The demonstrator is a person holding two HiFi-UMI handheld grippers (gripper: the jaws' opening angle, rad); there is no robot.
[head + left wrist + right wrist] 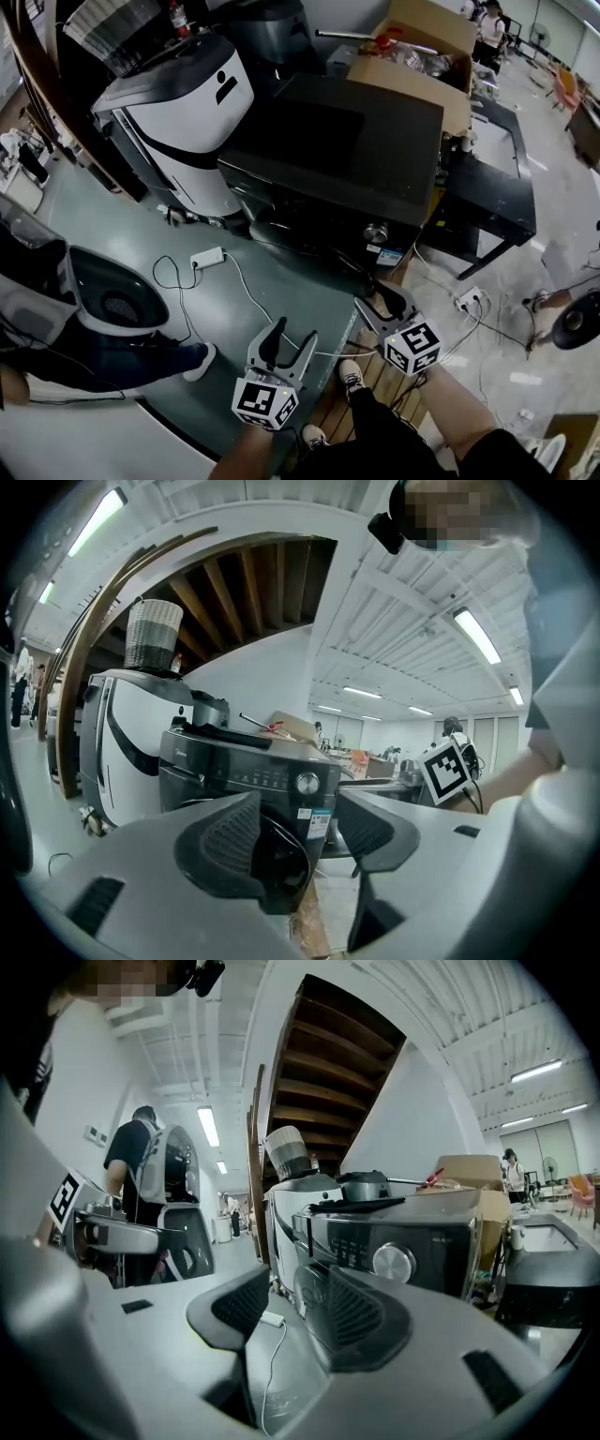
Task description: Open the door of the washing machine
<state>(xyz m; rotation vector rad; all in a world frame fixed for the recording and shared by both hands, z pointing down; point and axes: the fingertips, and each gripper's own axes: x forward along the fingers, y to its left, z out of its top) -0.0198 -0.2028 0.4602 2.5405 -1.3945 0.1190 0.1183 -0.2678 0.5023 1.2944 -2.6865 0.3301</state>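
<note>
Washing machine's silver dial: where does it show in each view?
Head view: silver dial, centre, on the washing machine's front edge.
Left gripper view: centre, just above the gap between the jaws.
Right gripper view: right of centre, above the right-hand jaw.
Shared landmark: white appliance left of the machine.

The left gripper [295, 330] and right gripper [382, 302] have pale grey shells, dark ribbed pads [230, 841] and cubes [265, 401] of black-and-white square markers. The person wears dark trousers [384, 445] and, it seems, dark shoes [351, 377] with white laces.

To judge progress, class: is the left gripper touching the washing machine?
Apart. Head view shows floor between the left gripper and the washing machine; its own view shows open, empty jaws.
</note>
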